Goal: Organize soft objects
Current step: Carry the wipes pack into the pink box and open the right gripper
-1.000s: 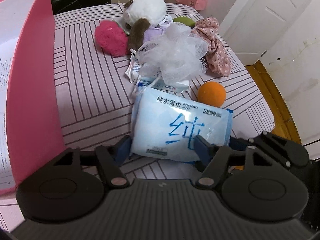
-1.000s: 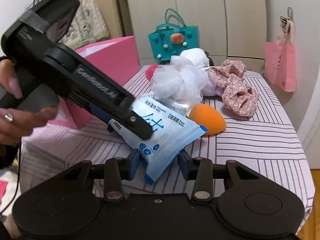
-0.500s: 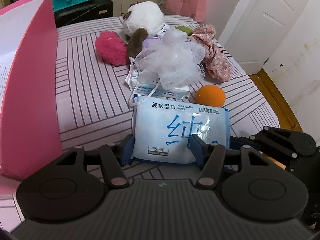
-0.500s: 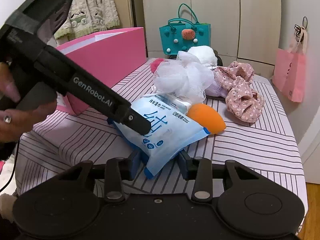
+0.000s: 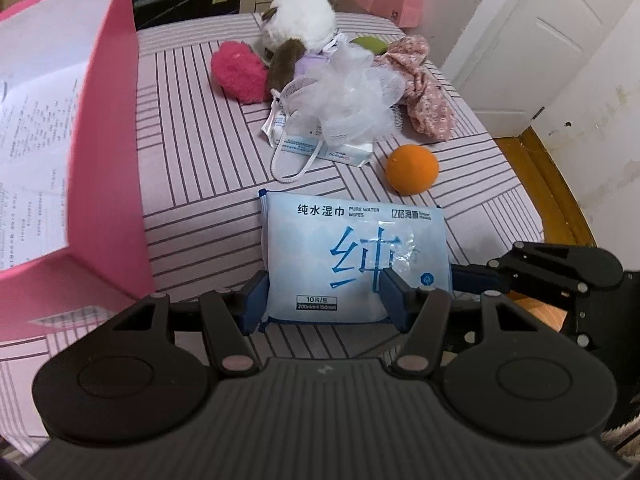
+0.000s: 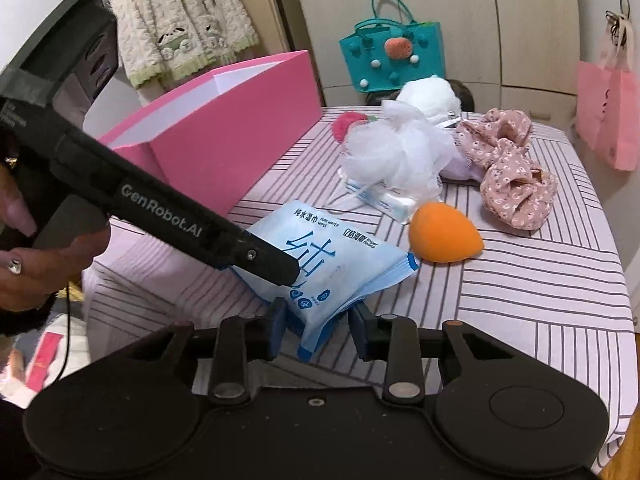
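A light-blue wet wipes pack (image 5: pixel 352 248) hangs a little above the striped cover, and my left gripper (image 5: pixel 325 300) is shut on its near end, one pad on each side. In the right wrist view the same pack (image 6: pixel 320 256) tilts under the left gripper's black finger (image 6: pixel 276 266). My right gripper (image 6: pixel 320 326) has its jaws closing around the pack's lower corner, and the pads do not visibly squeeze it. The pink box (image 5: pixel 108 140) stands open at the left.
On the striped cover (image 5: pixel 200 160) lie an orange sponge (image 5: pixel 412 168), a white mesh puff (image 5: pixel 348 96) over a second wipes pack (image 5: pixel 320 146), a floral cloth (image 5: pixel 428 92), a red plush (image 5: pixel 238 72) and a white plush toy (image 5: pixel 300 20). A hand (image 6: pixel 40 264) holds the left gripper.
The left gripper has lifted the pack slightly and drawn it back from the pile. The right gripper's jaws have narrowed around the pack's corner.
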Available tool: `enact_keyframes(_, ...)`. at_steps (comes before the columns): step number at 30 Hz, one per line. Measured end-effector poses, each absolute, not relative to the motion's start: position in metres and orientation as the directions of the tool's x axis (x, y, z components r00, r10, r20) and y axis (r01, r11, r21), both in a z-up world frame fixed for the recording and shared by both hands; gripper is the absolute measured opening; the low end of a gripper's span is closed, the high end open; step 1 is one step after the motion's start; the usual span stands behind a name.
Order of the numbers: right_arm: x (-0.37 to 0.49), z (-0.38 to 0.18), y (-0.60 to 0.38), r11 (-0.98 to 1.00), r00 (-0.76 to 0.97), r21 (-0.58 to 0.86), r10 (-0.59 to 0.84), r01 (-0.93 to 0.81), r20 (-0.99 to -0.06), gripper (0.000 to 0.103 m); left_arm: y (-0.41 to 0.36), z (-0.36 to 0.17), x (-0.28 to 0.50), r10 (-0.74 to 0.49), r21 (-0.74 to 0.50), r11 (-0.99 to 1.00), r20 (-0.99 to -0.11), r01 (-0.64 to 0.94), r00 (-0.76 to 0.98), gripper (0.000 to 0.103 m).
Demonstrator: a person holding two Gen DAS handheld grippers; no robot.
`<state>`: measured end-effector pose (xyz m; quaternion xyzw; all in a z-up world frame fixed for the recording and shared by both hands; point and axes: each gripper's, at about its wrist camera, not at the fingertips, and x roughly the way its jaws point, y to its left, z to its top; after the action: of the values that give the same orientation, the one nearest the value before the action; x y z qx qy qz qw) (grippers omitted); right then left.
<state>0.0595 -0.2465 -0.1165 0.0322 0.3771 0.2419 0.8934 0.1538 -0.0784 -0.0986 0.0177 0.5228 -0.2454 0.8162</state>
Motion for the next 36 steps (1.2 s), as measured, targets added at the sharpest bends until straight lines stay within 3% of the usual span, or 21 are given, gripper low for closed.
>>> enact_keyframes(16,0.046,-0.074,-0.219,0.846,0.496,0.260,0.493,-0.465,-0.715,0.039,-0.033,-0.062,0.117,-0.389,-0.242,0.885,-0.853,0.396,0.348,0.058)
enact_keyframes(25,0.040,-0.045,-0.186,0.802,0.454,0.274,0.542,-0.531,-0.707,0.039,0.012,-0.034,0.096,-0.371,-0.237,0.912,-0.827,0.335,0.423,0.058)
enact_keyframes(36,0.046,0.003,-0.143,0.754,0.481,0.181,0.564,-0.631,-0.671,0.039,0.061,0.010,0.098,-0.355,-0.226,0.929,-0.766,0.293,0.535,0.058)
